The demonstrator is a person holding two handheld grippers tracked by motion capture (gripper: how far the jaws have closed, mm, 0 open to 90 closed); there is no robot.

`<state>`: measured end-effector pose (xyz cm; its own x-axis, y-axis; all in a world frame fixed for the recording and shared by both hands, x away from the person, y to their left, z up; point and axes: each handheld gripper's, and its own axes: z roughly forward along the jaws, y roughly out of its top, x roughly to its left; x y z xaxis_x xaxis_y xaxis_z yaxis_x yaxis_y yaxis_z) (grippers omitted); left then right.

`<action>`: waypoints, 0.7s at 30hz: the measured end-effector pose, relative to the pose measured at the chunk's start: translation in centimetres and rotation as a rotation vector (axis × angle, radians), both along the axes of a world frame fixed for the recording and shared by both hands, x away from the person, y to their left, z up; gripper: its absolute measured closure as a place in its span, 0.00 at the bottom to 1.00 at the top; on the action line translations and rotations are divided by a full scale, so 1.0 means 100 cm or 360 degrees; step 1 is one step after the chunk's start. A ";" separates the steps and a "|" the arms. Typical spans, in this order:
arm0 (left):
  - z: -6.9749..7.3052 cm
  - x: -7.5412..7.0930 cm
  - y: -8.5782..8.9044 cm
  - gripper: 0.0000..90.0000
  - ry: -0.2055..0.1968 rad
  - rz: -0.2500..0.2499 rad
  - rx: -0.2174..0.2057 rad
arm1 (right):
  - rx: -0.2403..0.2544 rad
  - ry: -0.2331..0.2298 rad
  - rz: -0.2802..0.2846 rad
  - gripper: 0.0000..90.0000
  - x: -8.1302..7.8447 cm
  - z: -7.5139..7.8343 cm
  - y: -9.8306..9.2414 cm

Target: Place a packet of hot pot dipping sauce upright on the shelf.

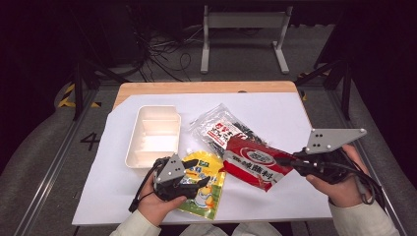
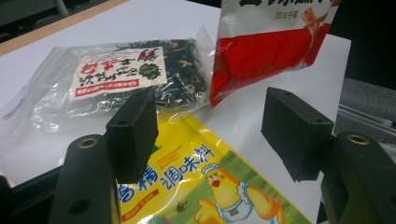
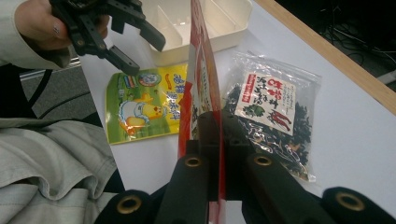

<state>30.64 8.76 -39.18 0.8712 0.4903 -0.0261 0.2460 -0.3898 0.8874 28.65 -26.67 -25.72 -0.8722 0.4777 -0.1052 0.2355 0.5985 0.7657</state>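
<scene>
My right gripper (image 1: 291,160) is shut on the right end of a red snack packet (image 1: 253,162), which hangs tilted just above the white sheet. In the right gripper view the red packet (image 3: 198,70) stands edge-on between my shut right gripper (image 3: 217,126). My left gripper (image 1: 196,173) is open over a yellow seasoning packet (image 1: 207,186) that lies flat. In the left gripper view my left gripper (image 2: 212,116) has a wide gap, with the yellow packet (image 2: 196,186) beneath it and untouched. A clear bag of dark dried bits (image 1: 221,129) lies behind both packets.
A white divided lunch box (image 1: 152,135) stands open at the left of the white sheet (image 1: 275,110), just behind the left hand. The table's wooden edge (image 1: 206,87) runs along the back. A sleeve (image 3: 56,158) is close by at the front.
</scene>
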 end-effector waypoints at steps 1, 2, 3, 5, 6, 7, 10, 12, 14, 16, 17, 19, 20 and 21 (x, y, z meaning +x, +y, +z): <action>-0.001 0.002 -0.002 0.37 0.0009 0.0000 -0.0005 | -0.0001 0.0001 0.0005 0.99 0.001 0.000 0.001; -0.003 0.004 -0.003 0.35 0.0012 -0.0002 -0.0009 | -0.0004 -0.0001 0.0013 0.99 0.002 0.001 0.002; -0.004 0.005 -0.004 0.34 -0.0001 -0.0014 -0.0020 | -0.0004 0.0003 0.0021 0.99 0.003 0.002 0.003; -0.006 0.007 -0.005 0.32 -0.0016 -0.0025 -0.0031 | -0.0004 0.0011 0.0036 0.99 0.005 0.003 0.005; -0.007 0.008 -0.006 0.31 -0.0015 -0.0034 -0.0036 | -0.0002 0.0015 0.0046 0.99 0.006 0.004 0.006; -0.008 0.009 -0.006 0.30 -0.0016 -0.0045 -0.0044 | -0.0004 0.0017 0.0048 0.99 0.007 0.004 0.007; -0.010 0.011 -0.009 0.29 -0.0019 -0.0070 -0.0045 | -0.0011 0.0029 0.0069 0.99 0.010 0.006 0.011; -0.012 0.013 -0.012 0.30 -0.0012 -0.0097 -0.0052 | -0.0014 0.0032 0.0087 0.99 0.011 0.007 0.015; -0.014 0.015 -0.013 0.30 -0.0002 -0.0112 -0.0047 | -0.0014 0.0030 0.0094 0.99 0.011 0.007 0.016; -0.015 0.016 -0.015 0.29 0.0017 -0.0129 -0.0057 | -0.0015 0.0038 0.0115 0.99 0.011 0.008 0.020; -0.016 0.017 -0.016 0.29 0.0024 -0.0136 -0.0063 | -0.0014 0.0036 0.0123 0.99 0.012 0.009 0.021; -0.016 0.018 -0.018 0.28 0.0021 -0.0151 -0.0076 | -0.0002 0.0043 0.0151 0.99 0.012 0.010 0.024; -0.016 0.017 -0.018 0.28 0.0022 -0.0159 -0.0089 | 0.0006 0.0047 0.0166 0.99 0.012 0.010 0.026; -0.016 0.018 -0.019 0.27 0.0013 -0.0179 -0.0097 | 0.0012 0.0048 0.0180 0.99 0.012 0.010 0.027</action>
